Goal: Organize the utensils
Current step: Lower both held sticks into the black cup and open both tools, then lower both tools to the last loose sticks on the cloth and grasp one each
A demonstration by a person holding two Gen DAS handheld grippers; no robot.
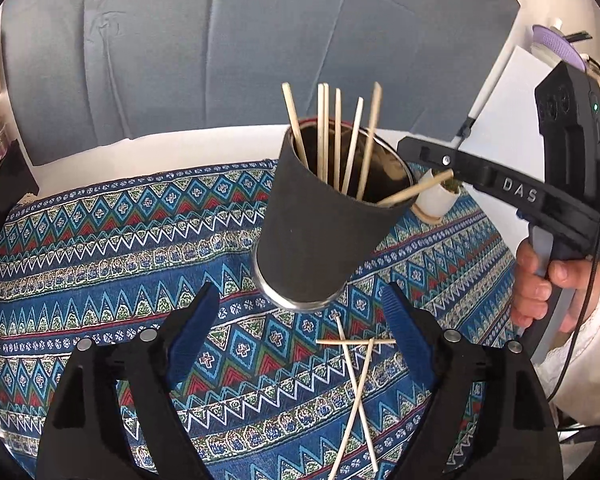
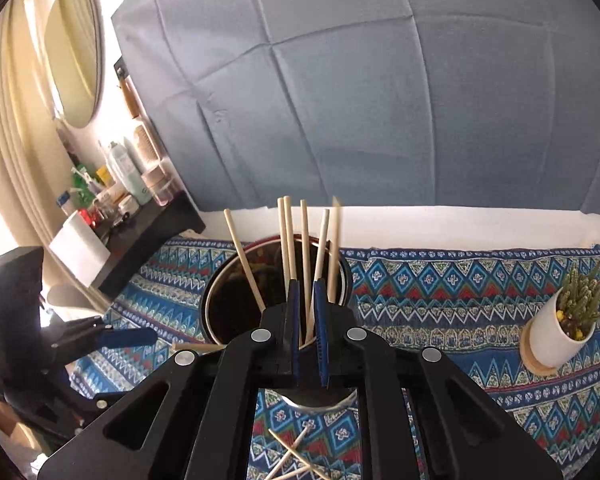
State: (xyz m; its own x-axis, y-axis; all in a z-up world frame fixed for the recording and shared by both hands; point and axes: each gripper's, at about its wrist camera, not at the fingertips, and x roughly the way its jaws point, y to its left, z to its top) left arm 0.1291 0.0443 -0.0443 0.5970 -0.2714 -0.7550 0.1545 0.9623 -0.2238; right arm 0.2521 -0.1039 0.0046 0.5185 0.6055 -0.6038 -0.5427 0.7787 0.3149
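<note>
A black cup [image 1: 320, 232] [image 2: 220, 304] stands on the patterned cloth [image 1: 100, 240] with several wooden chopsticks upright in it. My left gripper [image 1: 300, 324] hangs open just in front of the cup, nothing between its blue pads. Three loose chopsticks [image 1: 356, 380] [image 2: 296, 456] lie crossed on the cloth below its right finger. My right gripper [image 2: 307, 312] is over the cup's rim, shut on a chopstick [image 1: 416, 190] that slants down into the cup. In the left wrist view that gripper [image 1: 432, 156] reaches in from the right, held by a hand [image 1: 540, 280].
A small white pot with a green plant [image 1: 436, 200] [image 2: 556, 336] stands right of the cup. A dark shelf with bottles [image 2: 120, 188] and a paper roll [image 2: 80, 248] is at the left. A grey-blue sheet [image 2: 380, 100] hangs behind the table.
</note>
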